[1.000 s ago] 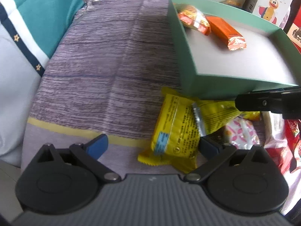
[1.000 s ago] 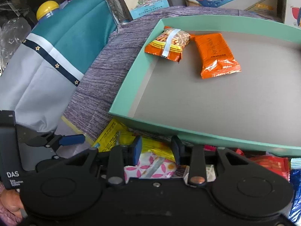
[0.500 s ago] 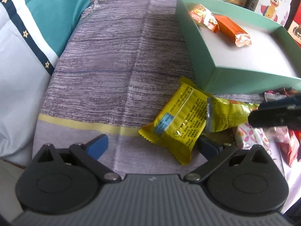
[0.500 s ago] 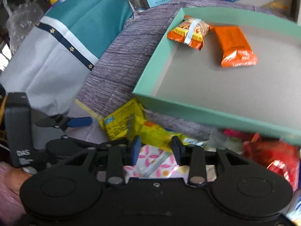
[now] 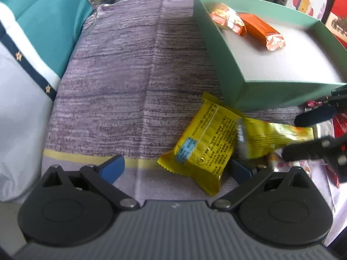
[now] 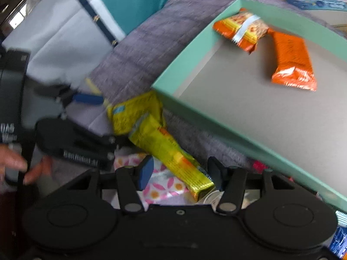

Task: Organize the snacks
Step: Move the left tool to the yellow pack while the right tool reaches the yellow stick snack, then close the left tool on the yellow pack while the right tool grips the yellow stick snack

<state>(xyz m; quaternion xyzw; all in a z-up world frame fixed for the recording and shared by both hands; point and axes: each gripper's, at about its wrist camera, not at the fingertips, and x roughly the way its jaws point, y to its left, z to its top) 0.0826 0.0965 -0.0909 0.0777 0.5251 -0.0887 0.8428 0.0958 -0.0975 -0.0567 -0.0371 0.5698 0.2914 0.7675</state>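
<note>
Here the left gripper [image 5: 175,166] hangs low over a purple cloth [image 5: 130,75], its blue-tipped fingers [image 5: 112,168] spread wide, with a square yellow packet [image 5: 203,149] lying on the cloth between them, nearer the right finger. The right gripper [image 6: 180,171] has its fingers apart around one end of a long yellow packet [image 6: 167,149], not closed on it; that packet rests across a pink floral wrapper [image 6: 160,184], its far end touching the square one. Just beyond stands a green tray [image 6: 190,65] holding an orange snack bag [image 6: 240,30] and an orange bar [image 6: 290,62], touching in the far corner. Red wrappers [image 5: 338,125] lie beside the tray.
</note>
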